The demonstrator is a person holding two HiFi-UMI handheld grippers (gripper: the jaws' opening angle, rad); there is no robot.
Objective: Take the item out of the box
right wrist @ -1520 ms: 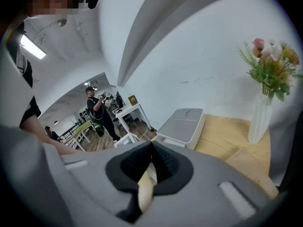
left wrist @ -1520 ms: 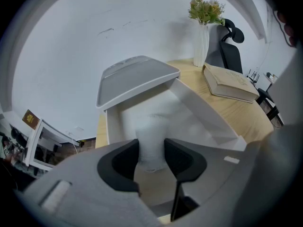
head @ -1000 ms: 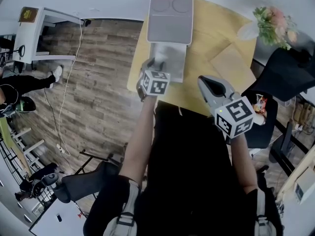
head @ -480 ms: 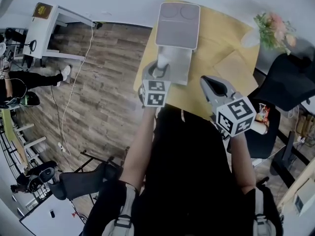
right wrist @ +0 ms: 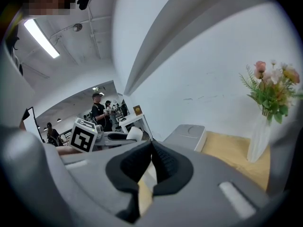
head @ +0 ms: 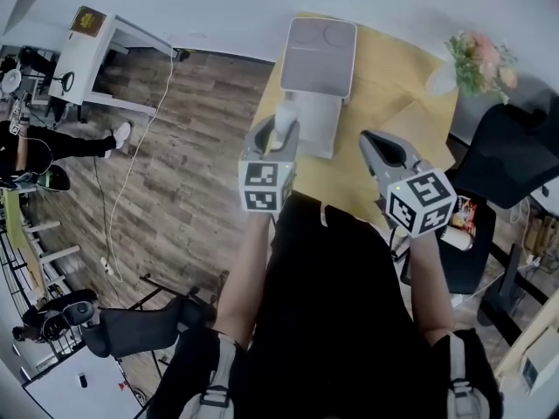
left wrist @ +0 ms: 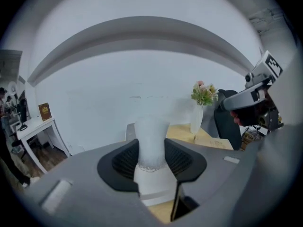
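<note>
White frosted item (left wrist: 150, 135) was gripped btwn the pads of the L claw (left wrist: 151, 150), raised just above the open grey box (head: 321, 129) on the yellow tabletop (head: 384, 77). R claw (right wrist: 150, 148) was clenched shut w/ nothing in it, near the box but apart from it.

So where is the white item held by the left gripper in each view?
Head view: white item, centre, in the left gripper.
Left gripper view: lower centre, between the jaws.
Right gripper view: left of centre.
Shared landmark: the flower vase.
</note>
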